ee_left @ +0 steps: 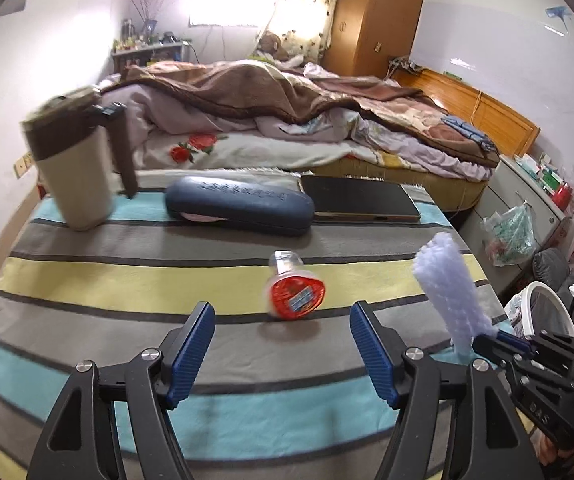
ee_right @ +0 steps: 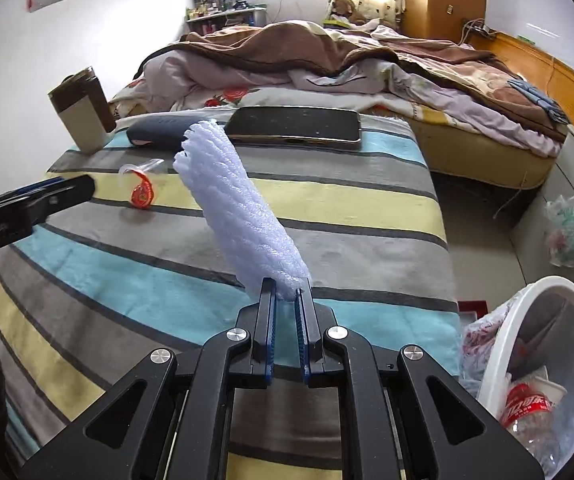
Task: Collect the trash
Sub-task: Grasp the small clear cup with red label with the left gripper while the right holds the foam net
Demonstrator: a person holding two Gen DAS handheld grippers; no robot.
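My left gripper (ee_left: 281, 314) is open and empty above the striped cloth (ee_left: 127, 280), just short of a small clear plastic cup with a red foil lid (ee_left: 295, 290) lying on its side; the cup also shows in the right wrist view (ee_right: 141, 190). My right gripper (ee_right: 285, 292) is shut on a white foam net sleeve (ee_right: 239, 208), held up above the table's right part; the sleeve also shows in the left wrist view (ee_left: 451, 288). A white trash bin (ee_right: 527, 320) with a bottle and bags inside stands on the floor at the table's right.
A beige and brown flask (ee_left: 75, 160), a dark blue glasses case (ee_left: 239, 206) and a tablet (ee_left: 359, 198) lie at the table's far side. A bed with rumpled blankets (ee_left: 287, 112) is beyond. A plastic bag (ee_left: 511, 232) hangs at the right.
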